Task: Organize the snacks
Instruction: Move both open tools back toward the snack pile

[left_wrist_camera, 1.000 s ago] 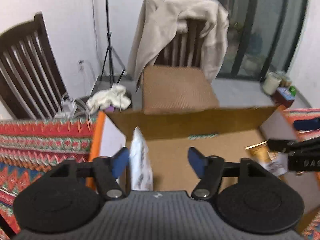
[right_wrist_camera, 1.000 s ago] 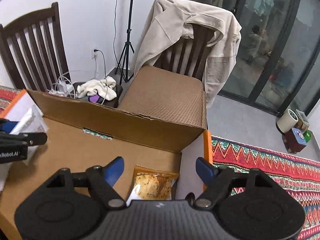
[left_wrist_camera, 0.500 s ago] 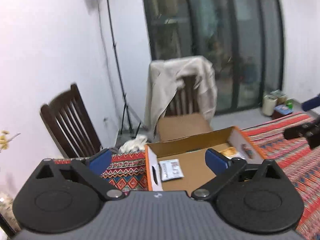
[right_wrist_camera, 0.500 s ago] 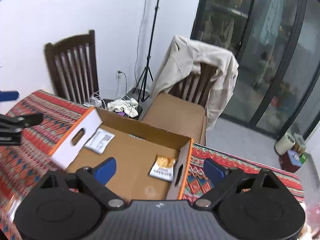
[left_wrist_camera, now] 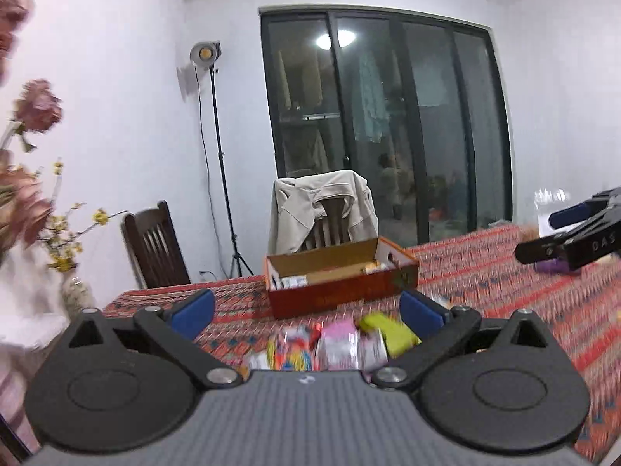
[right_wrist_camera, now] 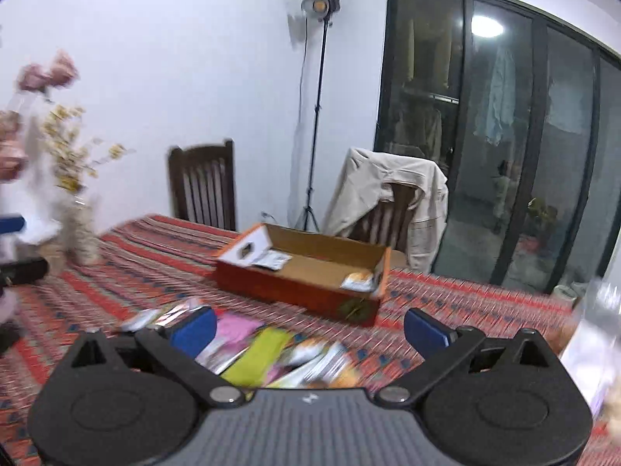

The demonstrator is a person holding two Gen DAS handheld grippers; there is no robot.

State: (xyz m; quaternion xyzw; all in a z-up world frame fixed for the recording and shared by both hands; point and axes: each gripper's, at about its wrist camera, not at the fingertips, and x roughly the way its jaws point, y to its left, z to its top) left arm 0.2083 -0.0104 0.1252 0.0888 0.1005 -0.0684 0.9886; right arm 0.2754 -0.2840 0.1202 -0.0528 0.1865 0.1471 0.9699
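The cardboard box point(left_wrist_camera: 341, 272) sits mid-table on the patterned tablecloth point(left_wrist_camera: 485, 272), with bare cloth open on every side of it and a blurred heap of snack packets point(left_wrist_camera: 330, 345) lying well in front, near the table's near edge. The left gripper point(left_wrist_camera: 306, 308) hangs above that heap, its jaws spread wide with nothing between them; the right gripper point(right_wrist_camera: 308, 324) hovers over the same packets, tilted downward, its jaws opening and likewise empty. Only the right wrist view looks into the box, showing a white packet point(right_wrist_camera: 271, 260) at one end and an orange packet point(right_wrist_camera: 359, 280) at the other. The left wrist view shows the right gripper's side at its right edge.
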